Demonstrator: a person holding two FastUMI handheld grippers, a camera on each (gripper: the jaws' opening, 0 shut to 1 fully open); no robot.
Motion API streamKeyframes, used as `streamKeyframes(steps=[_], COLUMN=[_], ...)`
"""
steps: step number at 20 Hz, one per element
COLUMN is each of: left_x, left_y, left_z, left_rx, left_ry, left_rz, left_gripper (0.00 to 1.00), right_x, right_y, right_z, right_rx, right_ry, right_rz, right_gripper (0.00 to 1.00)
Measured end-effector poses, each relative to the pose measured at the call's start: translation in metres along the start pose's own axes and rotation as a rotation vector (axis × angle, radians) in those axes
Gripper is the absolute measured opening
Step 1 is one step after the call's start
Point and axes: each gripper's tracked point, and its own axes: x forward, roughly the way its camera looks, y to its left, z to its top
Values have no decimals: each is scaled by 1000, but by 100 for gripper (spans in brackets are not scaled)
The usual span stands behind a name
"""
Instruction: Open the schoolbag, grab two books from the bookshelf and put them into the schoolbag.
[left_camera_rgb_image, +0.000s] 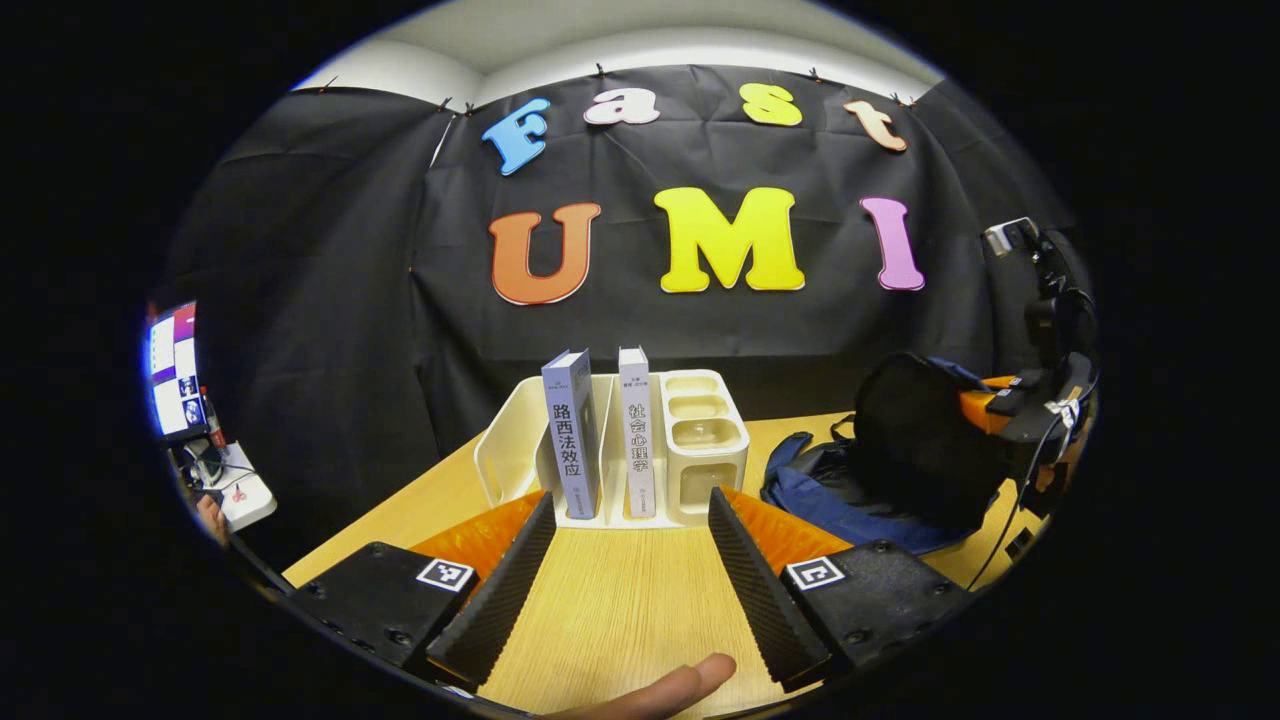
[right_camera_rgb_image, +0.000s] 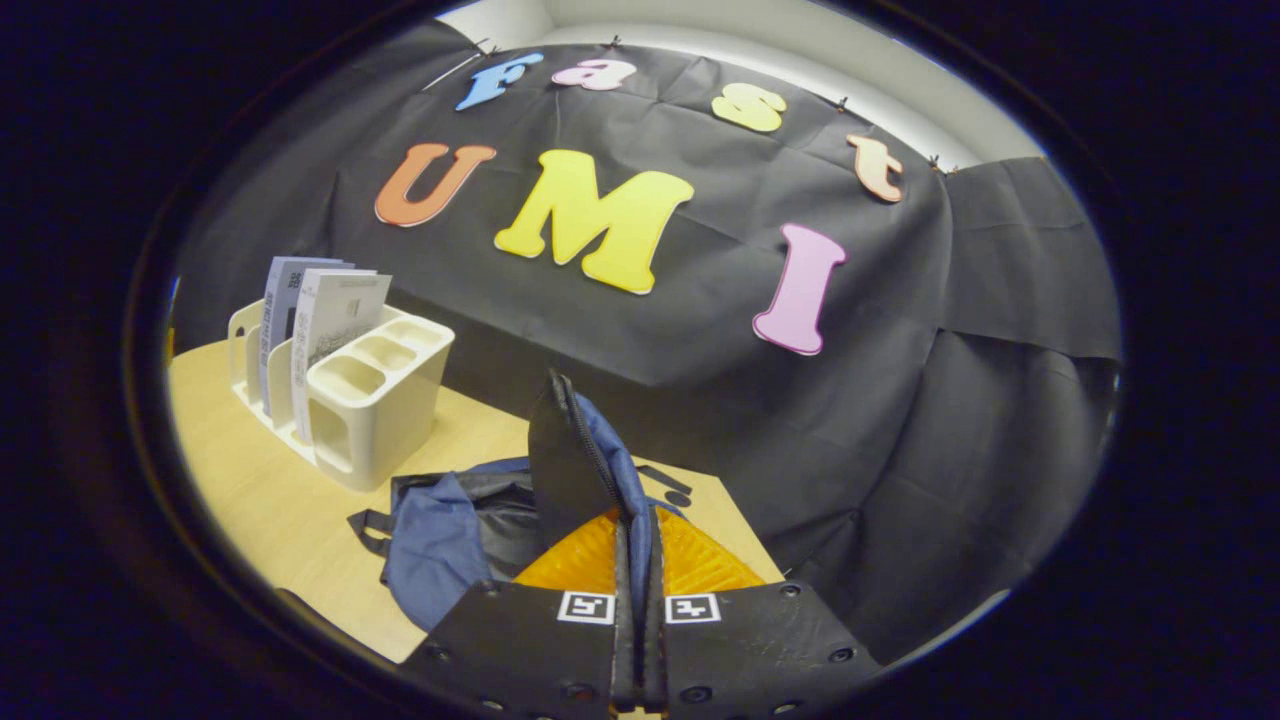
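Schoolbag of navy-blue fabric (left_camera_rgb_image: 850, 500) lies at 3 o'clock of the white plastic bookshelf (left_camera_rgb_image: 700, 440); right gripper (right_camera_rgb_image: 638, 560) pinches its flap upright, left gripper (left_camera_rgb_image: 630, 570) gapes wide toward 2 upright grey books (left_camera_rgb_image: 572, 430); it should straddle 1 spine squarely.

The left tongs (left_camera_rgb_image: 630, 570) stand with their fingers spread wide apart, nothing between them, pointing toward twelve o'clock in the left gripper view. A fingertip (left_camera_rgb_image: 690, 685) of the holding hand shows at six o'clock there. The right tongs (right_camera_rgb_image: 640, 540) have their fingers pressed together on the raised flap of the schoolbag (right_camera_rgb_image: 575, 450), which stands upright at twelve o'clock
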Motion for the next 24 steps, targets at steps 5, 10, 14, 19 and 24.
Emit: streamKeyframes(steps=[5, 10, 14, 19, 24], left_x=[10, 31, 55, 105, 166], left_y=[-5, -13, -16, -7, 0], left_z=[5, 20, 46, 72, 107], left_rx=[-19, -41, -49, -72, -45], left_ry=[-24, 9, 23, 77, 114], left_rz=[-25, -62, -62, -28, -1], left_gripper=[97, 97, 97, 97, 97], right_x=[17, 36, 49, 59, 66], right_y=[-34, -56, -68, -76, -75], right_z=[12, 30, 44, 44, 33], right_rx=[27, 48, 54, 92, 92], right_ry=[-40, -64, -86, -75, -44], right_rz=[2, 23, 44, 98, 162], right_gripper=[4, 4, 4, 3, 4])
